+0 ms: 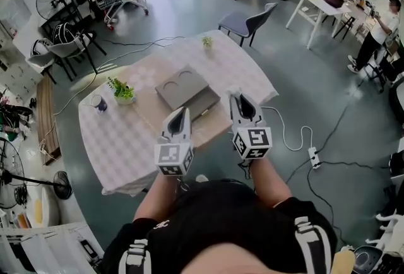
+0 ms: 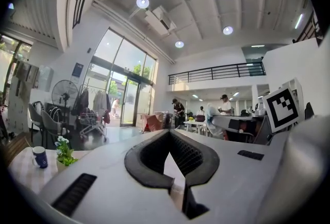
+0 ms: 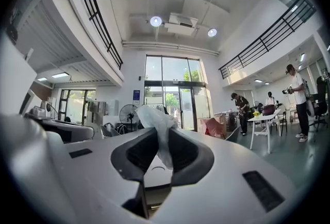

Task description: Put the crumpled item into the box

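Note:
A flat grey box [image 1: 187, 93] lies shut at the middle of the table [image 1: 123, 143], on a tan mat. A crumpled white item [image 3: 154, 117] sticks up between the jaws of my right gripper [image 3: 158, 135], which is shut on it. In the head view the right gripper [image 1: 238, 101] hovers over the table's near edge, just right of the box. My left gripper [image 1: 178, 113] is beside it at the box's near side. In the left gripper view the left gripper [image 2: 169, 134] has its tips together and nothing between them.
A potted plant [image 1: 121, 91] and a dark mug [image 1: 100, 103] stand at the table's left. A small plant [image 1: 207, 42] is at its far edge, with a grey chair [image 1: 246, 21] beyond. A cable and power strip [image 1: 314, 156] lie on the floor to the right.

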Action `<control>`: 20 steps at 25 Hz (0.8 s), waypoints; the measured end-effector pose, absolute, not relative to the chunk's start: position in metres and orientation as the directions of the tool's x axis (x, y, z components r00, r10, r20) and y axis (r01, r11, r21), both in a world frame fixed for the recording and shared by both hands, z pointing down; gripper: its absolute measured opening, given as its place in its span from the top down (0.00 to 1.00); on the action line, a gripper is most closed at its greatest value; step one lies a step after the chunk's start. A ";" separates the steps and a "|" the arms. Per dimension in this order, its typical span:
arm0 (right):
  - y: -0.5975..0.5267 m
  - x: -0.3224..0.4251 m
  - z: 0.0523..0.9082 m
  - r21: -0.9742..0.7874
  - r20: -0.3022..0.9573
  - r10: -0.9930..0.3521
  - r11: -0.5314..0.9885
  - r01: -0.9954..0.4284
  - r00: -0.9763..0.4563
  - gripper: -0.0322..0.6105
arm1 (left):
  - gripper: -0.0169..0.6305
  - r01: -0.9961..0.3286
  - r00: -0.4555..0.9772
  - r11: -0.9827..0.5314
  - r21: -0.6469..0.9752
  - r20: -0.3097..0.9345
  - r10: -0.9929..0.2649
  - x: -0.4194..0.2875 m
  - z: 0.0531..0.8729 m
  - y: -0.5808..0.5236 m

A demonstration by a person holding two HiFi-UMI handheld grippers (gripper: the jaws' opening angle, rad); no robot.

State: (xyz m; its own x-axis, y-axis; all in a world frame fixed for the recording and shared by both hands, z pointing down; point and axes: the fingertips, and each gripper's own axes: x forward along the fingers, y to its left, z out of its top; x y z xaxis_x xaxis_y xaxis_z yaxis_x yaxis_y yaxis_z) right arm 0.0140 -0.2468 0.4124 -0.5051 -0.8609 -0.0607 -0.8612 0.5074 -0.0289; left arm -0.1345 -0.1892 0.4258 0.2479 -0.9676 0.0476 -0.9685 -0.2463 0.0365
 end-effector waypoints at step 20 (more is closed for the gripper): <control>-0.331 -0.065 0.422 -0.034 -0.036 -0.744 0.668 -0.744 -0.667 0.86 | 0.97 -0.999 0.034 -0.031 0.043 0.082 -0.996 -0.210 0.434 -0.242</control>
State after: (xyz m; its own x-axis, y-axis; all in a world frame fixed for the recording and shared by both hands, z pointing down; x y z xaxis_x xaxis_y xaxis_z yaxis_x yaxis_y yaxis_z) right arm -0.0652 -0.3311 0.4217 -0.6668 -0.7444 -0.0364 -0.7436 0.6678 -0.0344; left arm -0.2096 -0.2421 0.4343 0.0340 -0.9961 0.0818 -0.9986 -0.0305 0.0433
